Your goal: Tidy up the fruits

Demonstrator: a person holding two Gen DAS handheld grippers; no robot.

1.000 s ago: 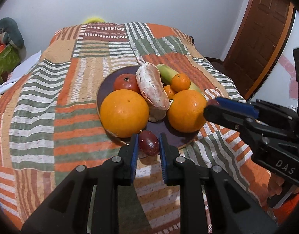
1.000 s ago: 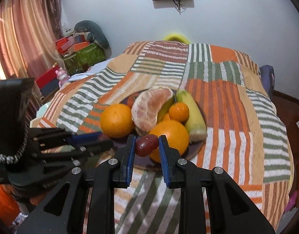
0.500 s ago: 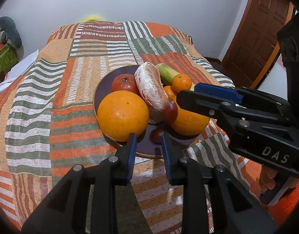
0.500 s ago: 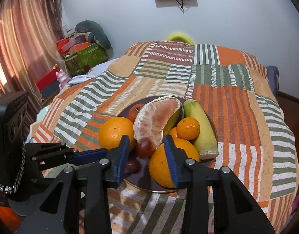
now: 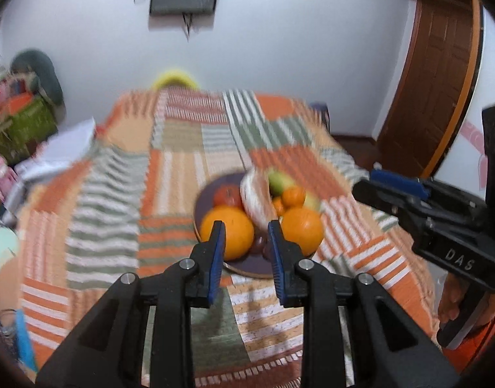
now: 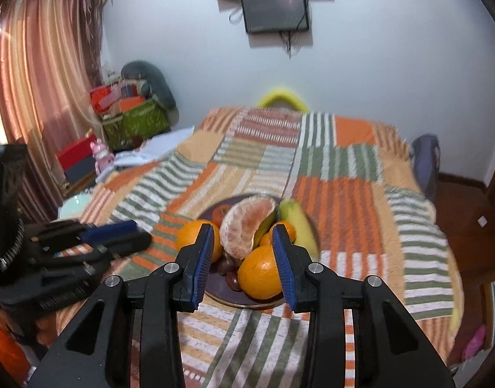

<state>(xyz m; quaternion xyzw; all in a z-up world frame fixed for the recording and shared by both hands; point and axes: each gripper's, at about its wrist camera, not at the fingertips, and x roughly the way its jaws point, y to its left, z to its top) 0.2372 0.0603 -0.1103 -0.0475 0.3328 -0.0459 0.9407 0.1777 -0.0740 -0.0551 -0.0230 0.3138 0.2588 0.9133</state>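
While hovering empty with pads apart, left tool [image 5: 244,249] and right tool [image 6: 244,255] both pointing toward 12 o'clock at the plate [image 6: 247,302] of fruit on the bed [image 6: 344,194]; two dark plums [image 6: 229,271] lying at its near edge, roughly equidistant.

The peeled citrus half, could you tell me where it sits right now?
In the right wrist view, the peeled citrus half stands mid-plate, between two oranges, with the banana at its right.
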